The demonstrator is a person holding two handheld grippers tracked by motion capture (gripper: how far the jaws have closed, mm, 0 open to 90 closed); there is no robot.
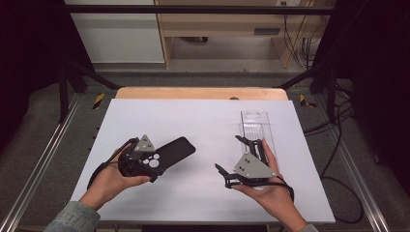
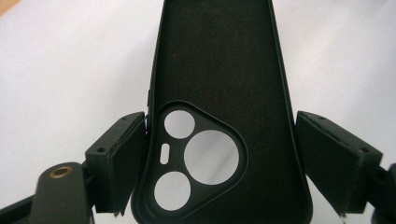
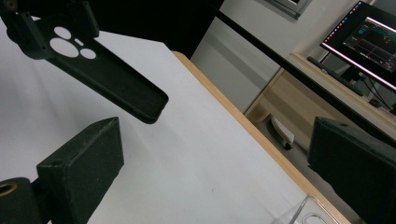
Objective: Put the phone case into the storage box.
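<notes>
The left gripper [image 1: 153,162] was clamped on a black phone case [image 1: 170,152], its two jaws pressing the long edges at the camera-hole end, as the left gripper view made plain [image 2: 219,140]. The case was held off the white table [image 1: 203,121], on the left side of it, with its free end pointing up and away toward the middle. The right gripper [image 1: 231,157] stood released, jaws spread wide with nothing between them, just beside a clear plastic tray [image 1: 255,126] that lay on the right side of the table. From the right gripper view the case [image 3: 107,70] showed as a thin shell with a raised lip around its open face

I judged the case to be light and soft, likely a rubbery sort that bends and twists when squeezed. Its matt skin should give fair grip, so slipping looked unlikely, but a hard pinch across the width could bow it. The stiffer camera end seemed the better hold; the far end would probably flop. It did not look fragile
</notes>
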